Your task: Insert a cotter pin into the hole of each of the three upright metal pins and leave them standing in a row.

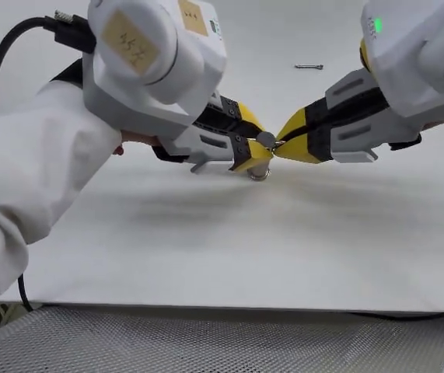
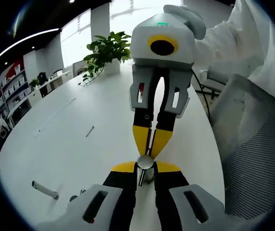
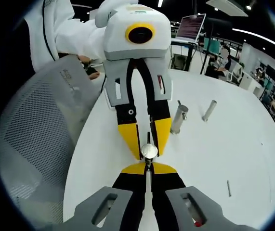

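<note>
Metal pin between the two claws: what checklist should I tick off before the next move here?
1. Left claw shut on the metal pin: ok.
2. That pin upright, base on the table: ok.
3. Right claw shut on a cotter pin: ok.
4. Cotter pin's tip lined up with the hole: cannot tell, the claw tips hide it.
5. Spare cotter pin lying on the table for later: ok.
6. Row of three standing: not ok; a second metal pin stands, a third metal pin lies flat.
</note>
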`<act>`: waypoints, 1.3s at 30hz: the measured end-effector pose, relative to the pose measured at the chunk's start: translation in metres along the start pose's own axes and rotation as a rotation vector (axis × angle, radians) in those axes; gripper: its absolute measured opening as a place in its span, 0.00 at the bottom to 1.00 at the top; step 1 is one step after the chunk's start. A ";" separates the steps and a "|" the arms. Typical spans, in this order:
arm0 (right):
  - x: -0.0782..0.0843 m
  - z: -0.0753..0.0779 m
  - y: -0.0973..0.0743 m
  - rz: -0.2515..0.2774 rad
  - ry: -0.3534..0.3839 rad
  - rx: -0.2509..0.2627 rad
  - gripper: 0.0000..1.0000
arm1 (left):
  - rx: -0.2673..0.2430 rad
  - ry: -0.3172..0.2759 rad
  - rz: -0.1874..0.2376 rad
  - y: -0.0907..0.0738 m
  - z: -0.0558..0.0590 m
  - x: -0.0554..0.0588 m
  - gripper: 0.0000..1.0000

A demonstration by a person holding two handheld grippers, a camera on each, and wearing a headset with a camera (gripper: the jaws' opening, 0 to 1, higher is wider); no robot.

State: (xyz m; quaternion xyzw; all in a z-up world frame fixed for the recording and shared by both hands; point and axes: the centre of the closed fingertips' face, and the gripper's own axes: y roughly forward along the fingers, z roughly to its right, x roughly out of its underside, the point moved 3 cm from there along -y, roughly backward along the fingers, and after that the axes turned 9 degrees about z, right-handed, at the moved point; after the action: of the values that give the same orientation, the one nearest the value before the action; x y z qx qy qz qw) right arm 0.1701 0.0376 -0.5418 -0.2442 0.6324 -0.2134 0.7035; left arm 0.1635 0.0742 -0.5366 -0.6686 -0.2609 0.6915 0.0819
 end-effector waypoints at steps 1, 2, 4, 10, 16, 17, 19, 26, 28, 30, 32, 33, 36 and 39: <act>0.000 0.000 0.000 -0.003 -0.009 -0.005 0.00 | 0.002 0.001 0.000 0.000 0.000 0.000 0.10; 0.000 0.001 0.000 -0.008 -0.042 -0.014 0.00 | 0.002 0.001 -0.001 0.000 0.001 -0.001 0.10; 0.000 0.001 0.001 -0.011 -0.036 -0.017 0.00 | 0.003 0.001 -0.002 0.001 0.002 -0.002 0.10; 0.001 0.002 0.002 -0.012 -0.038 -0.020 0.00 | 0.005 0.000 -0.003 0.001 0.002 -0.002 0.10; 0.001 0.000 0.003 0.004 -0.010 -0.017 0.07 | 0.001 0.010 0.001 0.000 0.001 -0.003 0.11; 0.000 0.001 0.003 0.006 -0.003 -0.006 0.09 | -0.001 0.007 0.008 0.000 0.001 -0.004 0.11; 0.000 0.002 0.003 0.006 -0.001 0.004 0.12 | -0.002 0.004 0.013 -0.003 0.001 -0.005 0.17; -0.004 0.005 -0.003 0.040 0.061 0.048 0.14 | -0.002 -0.028 0.029 -0.021 0.008 -0.001 0.32; -0.006 0.004 -0.004 0.054 0.073 0.054 0.15 | -0.005 -0.057 0.045 -0.027 0.012 -0.001 0.37; -0.007 0.002 -0.003 0.062 0.087 0.055 0.15 | -0.011 -0.081 0.051 -0.032 0.015 0.002 0.46; -0.007 0.002 -0.003 0.070 0.102 0.055 0.16 | -0.018 -0.097 0.054 -0.036 0.018 0.006 0.52; -0.007 0.001 -0.002 0.073 0.108 0.056 0.16 | -0.021 -0.114 0.054 -0.037 0.020 0.008 0.54; -0.008 0.000 0.001 0.074 0.122 0.059 0.17 | -0.062 -0.125 0.053 -0.042 0.019 0.015 0.65; -0.007 0.002 0.005 0.064 0.126 0.083 0.17 | -0.092 -0.177 0.070 -0.047 0.016 0.023 0.70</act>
State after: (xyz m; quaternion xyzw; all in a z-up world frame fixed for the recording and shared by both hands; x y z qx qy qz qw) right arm 0.1717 0.0460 -0.5387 -0.1807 0.6736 -0.2316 0.6782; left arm 0.1344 0.1208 -0.5348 -0.6168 -0.2752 0.7375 0.0038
